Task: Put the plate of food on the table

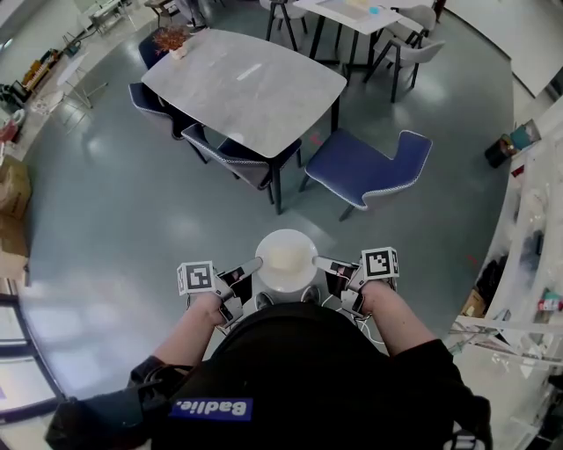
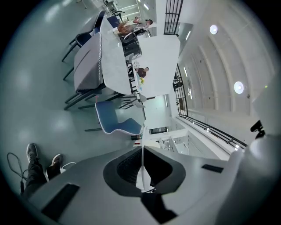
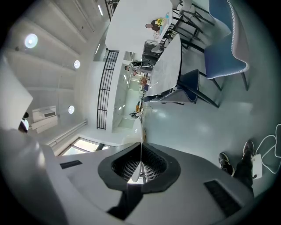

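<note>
A white plate (image 1: 286,272) with pale food (image 1: 285,258) on it hangs in front of my chest, above the grey floor. My left gripper (image 1: 256,267) is shut on the plate's left rim and my right gripper (image 1: 322,263) is shut on its right rim. In the left gripper view the plate (image 2: 142,158) shows edge-on as a thin white line between the closed jaws. The right gripper view shows the same thin rim (image 3: 140,149) pinched between its jaws. The grey marble-topped table (image 1: 244,83) stands ahead, some way beyond the plate.
A blue chair (image 1: 368,167) stands turned out at the table's near right corner, between me and the table. More blue chairs (image 1: 237,156) are tucked along the table's left side. A plant (image 1: 171,39) sits at its far end. A second table (image 1: 361,13) stands behind; shelving (image 1: 528,255) lines the right.
</note>
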